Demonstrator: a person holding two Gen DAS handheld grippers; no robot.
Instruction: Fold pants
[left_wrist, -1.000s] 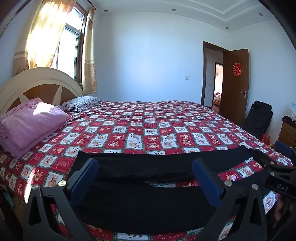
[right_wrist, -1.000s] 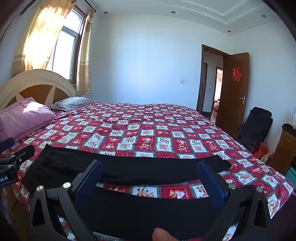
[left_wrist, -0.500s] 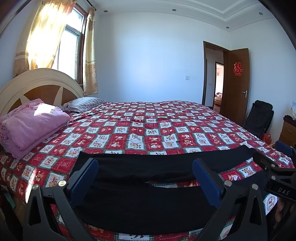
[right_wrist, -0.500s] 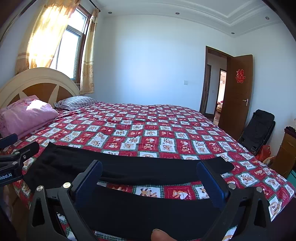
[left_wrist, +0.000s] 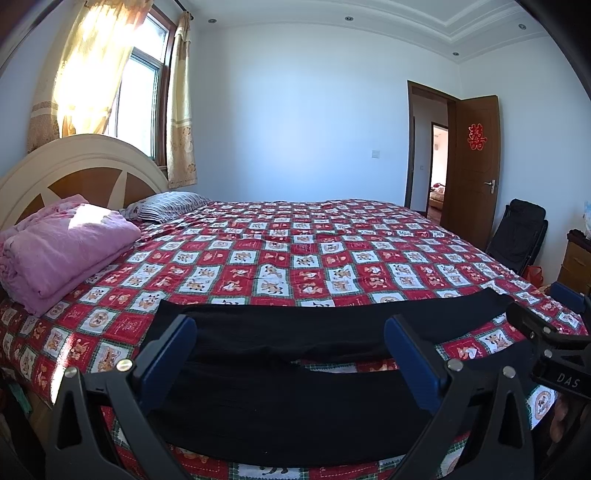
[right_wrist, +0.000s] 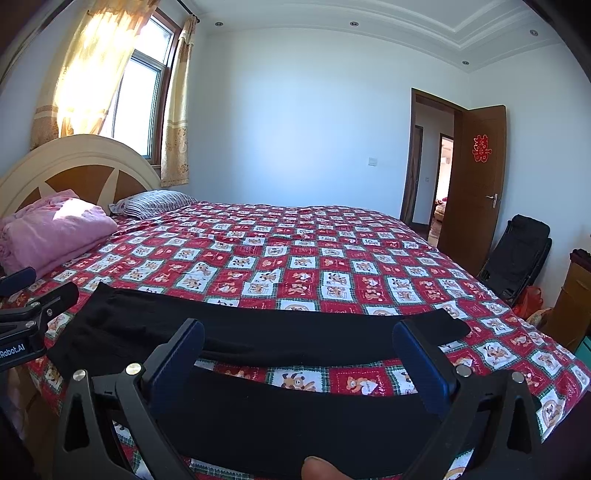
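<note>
Black pants (left_wrist: 288, 398) lie flat across the near edge of the bed, waist to the left and the two legs spread apart to the right (right_wrist: 295, 339). My left gripper (left_wrist: 290, 354) hangs open above the waist end, touching nothing. My right gripper (right_wrist: 299, 354) hangs open over the leg end, nothing between its blue pads. Each gripper shows at the edge of the other's view: the right gripper (left_wrist: 546, 332), the left gripper (right_wrist: 26, 314). A fingertip (right_wrist: 321, 469) pokes in at the bottom of the right wrist view.
The bed carries a red and white patterned bedspread (left_wrist: 314, 254). A folded pink blanket (left_wrist: 62, 251) and a striped pillow (left_wrist: 170, 206) lie by the headboard (left_wrist: 74, 166). A black folding chair (right_wrist: 517, 254) and an open brown door (right_wrist: 476, 177) stand at the right.
Both cameras have shifted slightly, the right one rising and turning a little right. The pants lie as before and both grippers stay open.
</note>
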